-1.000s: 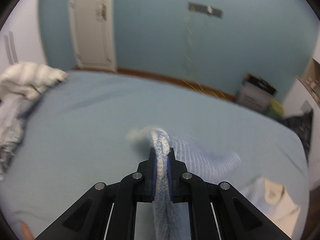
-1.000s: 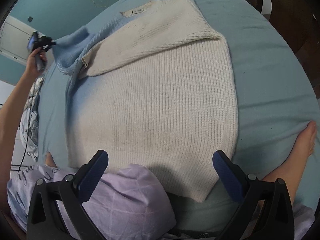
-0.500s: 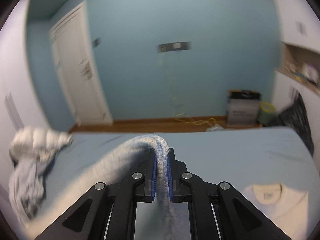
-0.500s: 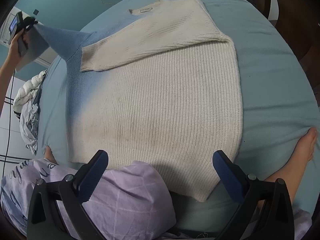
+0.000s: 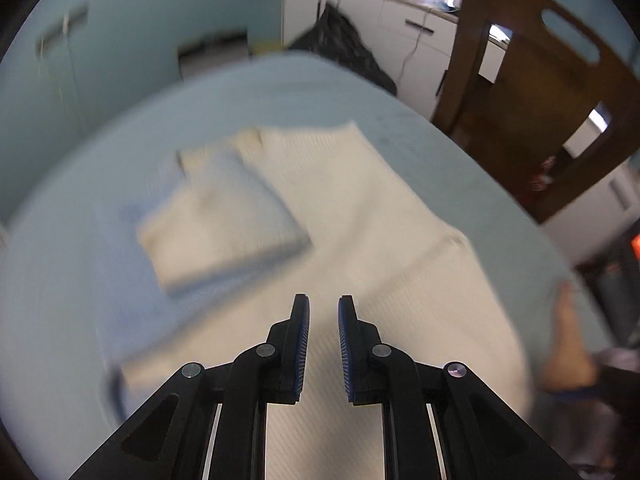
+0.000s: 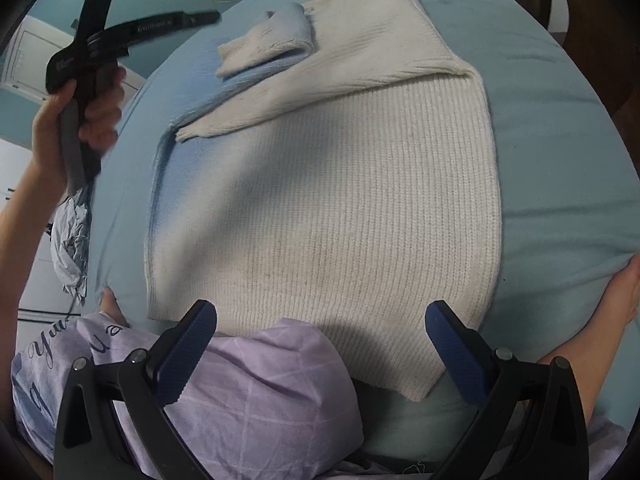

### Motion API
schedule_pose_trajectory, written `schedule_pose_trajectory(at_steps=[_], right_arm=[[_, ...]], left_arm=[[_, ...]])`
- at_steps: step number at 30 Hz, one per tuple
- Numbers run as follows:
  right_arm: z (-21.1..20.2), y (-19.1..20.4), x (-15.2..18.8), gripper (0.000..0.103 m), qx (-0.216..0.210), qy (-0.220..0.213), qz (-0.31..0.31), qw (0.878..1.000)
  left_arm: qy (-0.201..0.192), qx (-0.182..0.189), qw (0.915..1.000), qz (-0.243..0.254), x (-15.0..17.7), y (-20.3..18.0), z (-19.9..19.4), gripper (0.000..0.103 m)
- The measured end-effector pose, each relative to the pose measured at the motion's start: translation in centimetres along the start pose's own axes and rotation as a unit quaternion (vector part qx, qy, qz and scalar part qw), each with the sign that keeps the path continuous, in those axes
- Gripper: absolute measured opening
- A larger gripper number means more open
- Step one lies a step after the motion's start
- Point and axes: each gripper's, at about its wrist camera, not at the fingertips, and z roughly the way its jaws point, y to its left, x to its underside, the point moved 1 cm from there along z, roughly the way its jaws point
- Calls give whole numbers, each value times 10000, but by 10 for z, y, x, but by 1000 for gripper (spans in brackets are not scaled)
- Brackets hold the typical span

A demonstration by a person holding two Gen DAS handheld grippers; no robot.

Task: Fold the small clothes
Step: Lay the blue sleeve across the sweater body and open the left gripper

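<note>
- Sweater (image 6: 340, 184): flat on bed (image 6: 560, 128), long axis running away from person; sleeve (image 6: 272, 42) folded onto its far left part.
- Left gripper (image 5: 323, 316): just opening, nothing between; nearer sleeve.
- Right gripper (image 6: 320, 344): wide apart, empty, above near hem.

A sweater (image 6: 360, 184) is lying flat on the bed (image 6: 560, 128), its 2 sleeves (image 6: 268, 46) lying folded across its far end. A crumpled garment (image 6: 72, 236) is sitting at the bed's left edge, and a chair (image 5: 532, 92) is standing behind the bed's far right corner.
</note>
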Motion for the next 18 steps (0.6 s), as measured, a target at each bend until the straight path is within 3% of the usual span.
schedule_pose_trajectory(at_steps=[3,5,9,11,13,16,18], right_arm=[[-3,6,-2,102,-35,-43,-91,9999],[-4,11,-5,102,-40,-111,-118,9999],[-5,24,-10,102,69,-286,-208,9994],[-1,33,-14,102,117,-334,-265,9990],[1,44,-26,102,160,-383,-312,9986],[5,73,-61,102,408,-648,-595,9953],[16,92,-90,102,679,-663,-837,9920]], left_arm=[[174,-348,9986,-360,41,47,-38,13],[88,-1034,9941,-315,75,72,-76,13],[-124,-1772,9818,-670,147,113,-146,14],[-246,-1925,9755,-1035,177,133,-168,31],[-420,-2063,9687,-1317,201,153,-180,99],[-1162,-2236,9541,-1617,219,160,-192,103],[-1273,-2059,9559,-1660,221,161,-188,103]])
